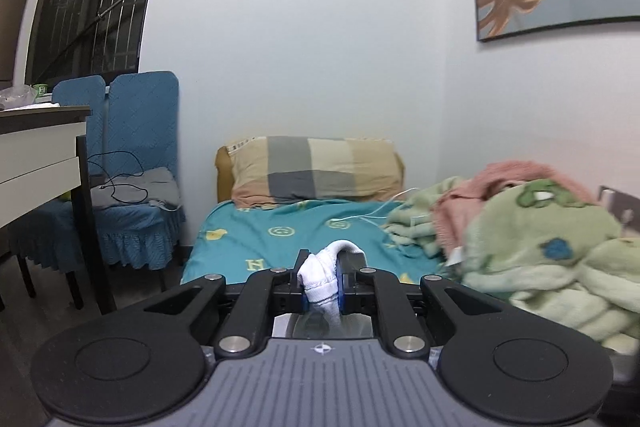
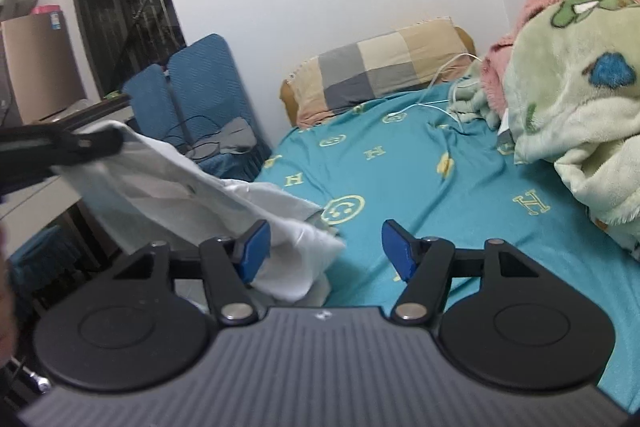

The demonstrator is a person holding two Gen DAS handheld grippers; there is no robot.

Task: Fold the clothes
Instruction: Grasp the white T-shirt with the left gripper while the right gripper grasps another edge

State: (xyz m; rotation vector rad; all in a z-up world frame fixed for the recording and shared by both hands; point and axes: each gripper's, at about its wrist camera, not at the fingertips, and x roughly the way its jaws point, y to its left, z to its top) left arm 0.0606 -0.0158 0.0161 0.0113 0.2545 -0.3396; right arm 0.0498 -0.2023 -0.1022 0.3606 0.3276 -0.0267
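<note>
My left gripper [image 1: 322, 281] is shut on a bunched edge of a white garment [image 1: 320, 277], held above the teal bed sheet [image 1: 280, 231]. In the right wrist view the left gripper [image 2: 86, 143] comes in from the left, and the white garment [image 2: 192, 199] hangs from it down to the teal sheet [image 2: 440, 195] near the bed's front left edge. My right gripper [image 2: 326, 247] is open and empty, its blue pads [image 2: 254, 247] spread apart just over the sheet, with the garment's lower folds by the left pad.
A checked pillow [image 1: 312, 169] lies at the head of the bed. A heap of green and pink blankets [image 2: 568, 67] fills the right side. A white cable [image 2: 436, 95] lies on the sheet. Blue chairs [image 1: 136, 163] and a desk [image 1: 40, 155] stand left of the bed.
</note>
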